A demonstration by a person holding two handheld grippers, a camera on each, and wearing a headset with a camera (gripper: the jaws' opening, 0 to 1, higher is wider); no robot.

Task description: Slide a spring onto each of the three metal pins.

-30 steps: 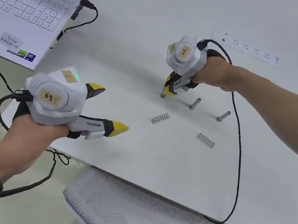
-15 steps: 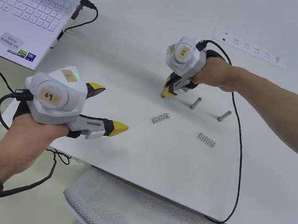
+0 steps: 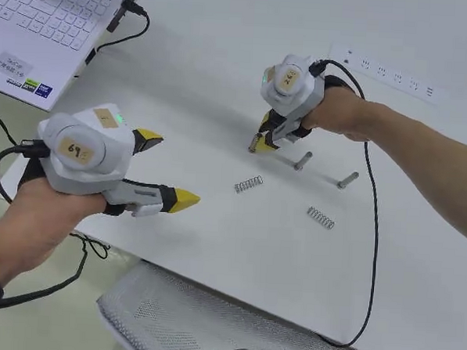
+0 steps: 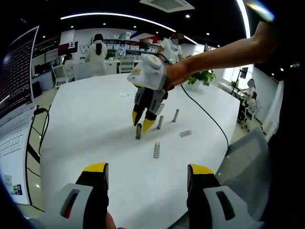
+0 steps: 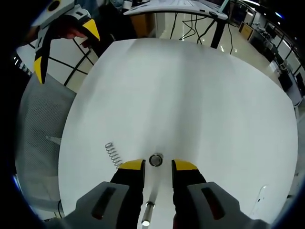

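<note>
You're leaving a spring (image 4: 138,130) on the first pin (image 5: 156,160).
Your right gripper (image 3: 260,140) is lifting, barely open, empty; left gripper (image 4: 147,167) wide open, empty.

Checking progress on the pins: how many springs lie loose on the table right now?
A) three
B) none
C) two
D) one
C: a left spring and a right spring both lie flat on the table, with neither hand-held gripper touching them.
</note>
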